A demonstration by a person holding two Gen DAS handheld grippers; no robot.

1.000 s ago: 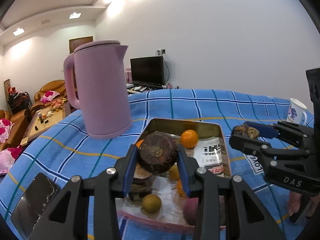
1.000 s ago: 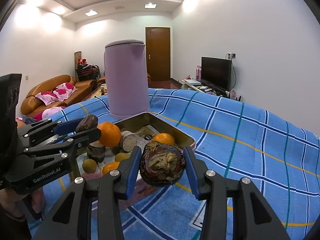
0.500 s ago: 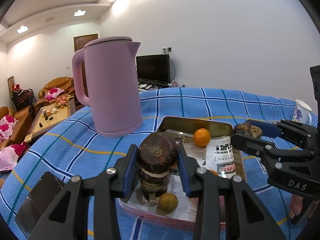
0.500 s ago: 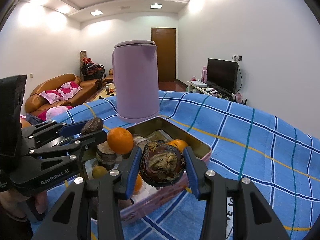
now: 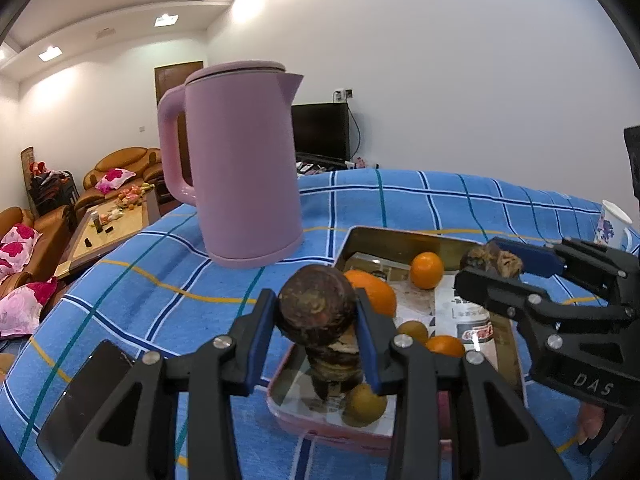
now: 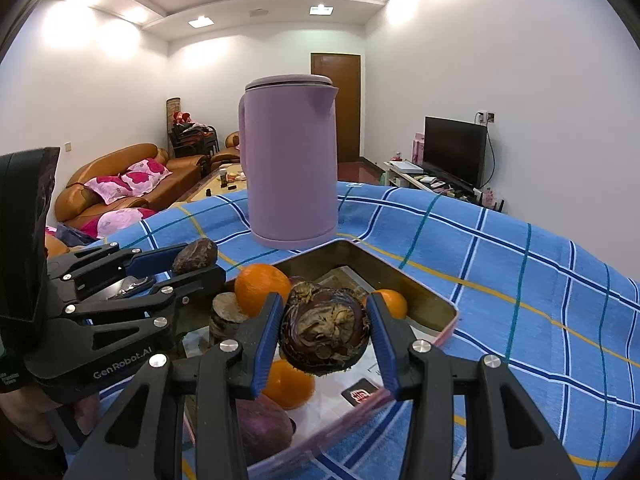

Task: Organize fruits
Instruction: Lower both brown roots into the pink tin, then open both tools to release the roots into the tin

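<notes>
My left gripper is shut on a dark brown round fruit, held above the near left part of a pink-rimmed metal tray. The tray holds oranges, small yellow-green fruits and a stack of brown fruits. My right gripper is shut on another dark, wrinkled fruit above the tray's near edge. In the right wrist view the left gripper shows at left; in the left wrist view the right gripper shows at right.
A tall pink kettle stands on the blue checked cloth just behind the tray. A black phone lies at the near left. A white flowered cup stands at the far right. A purple fruit lies in the tray.
Both grippers have kept their fruits. The left gripper has shifted left relative to the tray, and the right gripper has moved in over the tray's near edge.
</notes>
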